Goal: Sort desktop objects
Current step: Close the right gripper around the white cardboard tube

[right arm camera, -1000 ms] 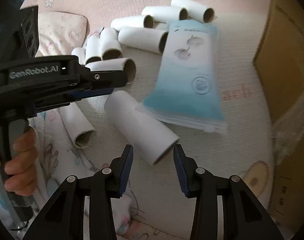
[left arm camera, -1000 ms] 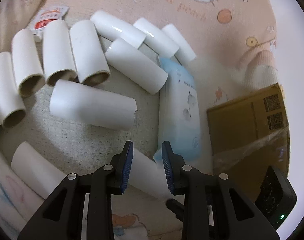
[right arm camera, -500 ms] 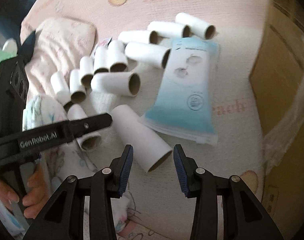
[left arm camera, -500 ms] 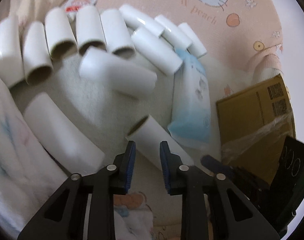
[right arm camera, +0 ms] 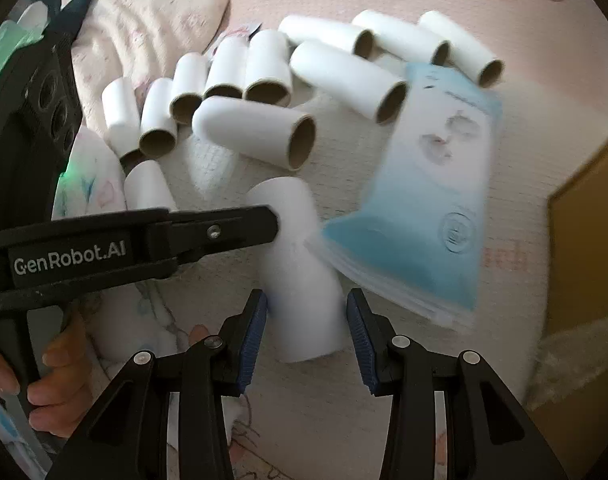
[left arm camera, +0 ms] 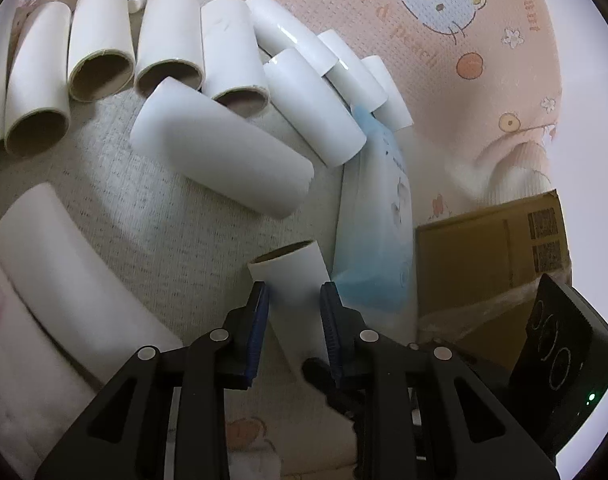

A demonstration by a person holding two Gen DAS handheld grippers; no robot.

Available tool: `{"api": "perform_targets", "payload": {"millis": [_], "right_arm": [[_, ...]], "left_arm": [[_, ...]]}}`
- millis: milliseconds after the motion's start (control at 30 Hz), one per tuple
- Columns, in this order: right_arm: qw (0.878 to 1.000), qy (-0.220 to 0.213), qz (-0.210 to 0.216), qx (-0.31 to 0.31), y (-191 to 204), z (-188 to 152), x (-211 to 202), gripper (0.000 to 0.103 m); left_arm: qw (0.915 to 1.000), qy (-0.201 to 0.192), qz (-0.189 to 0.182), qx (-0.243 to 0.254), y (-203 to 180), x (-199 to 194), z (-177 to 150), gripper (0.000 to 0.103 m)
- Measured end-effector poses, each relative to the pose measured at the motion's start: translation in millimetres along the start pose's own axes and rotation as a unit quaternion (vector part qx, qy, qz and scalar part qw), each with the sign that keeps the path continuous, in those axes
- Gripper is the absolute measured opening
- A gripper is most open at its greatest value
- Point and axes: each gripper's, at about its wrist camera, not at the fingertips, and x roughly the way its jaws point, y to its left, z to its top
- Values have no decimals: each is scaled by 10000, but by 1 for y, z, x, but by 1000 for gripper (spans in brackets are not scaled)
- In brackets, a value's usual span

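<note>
We've got both grippers straddling the same loose cardboard tube (left arm camera: 293, 280) lying beside the blue wipes pack (left arm camera: 378, 236). The left gripper (left arm camera: 293, 308) has just been opening, pads hugging the tube's sides; the right gripper (right arm camera: 307, 320) stands a bit wider, not squeezing, probably steadying it.

Bare mat (left arm camera: 151, 216) lies open left of the tube (left arm camera: 293, 280). A blue pack (left arm camera: 374, 240) crowds its right, a box (left arm camera: 480, 264) beyond; piled tubes (left arm camera: 223, 160) block ahead.
</note>
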Motion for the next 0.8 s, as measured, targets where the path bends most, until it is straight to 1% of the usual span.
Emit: {"api": "perform_targets", "payload": {"millis": [67,133,200,333,433,533,667,800], "right_arm": [[10000,57,11,-40,1,3,2,39],[9999,89,111,59,-1,5,4,39],[9995,105,211,194,-6,6,6,39],[9982,128,366,459,-14,6,8,40],[9970,183,444,608,-17,9,11,41],[9970,184,428,619,-13,12,12,41],[9968,142,409,669,-13,11,11,41],[9951,140,506,836,-11,8,12,41]], "left_arm": [[9999,69,-86,-87,3,4,2,34],[9990,243,-254,-289,10,10,4,39],[9980,320,-356,-408,13,12,6,39],[9982,406,-341,-295,9,17,7,42],[9976,444,-414,-333,10,20,8,43],[9974,429,-452,-358,10,20,7,43],[9982,377,-397,-256,7,19,6,43],[9986,421,-277,-144,2,13,3,42]]}}
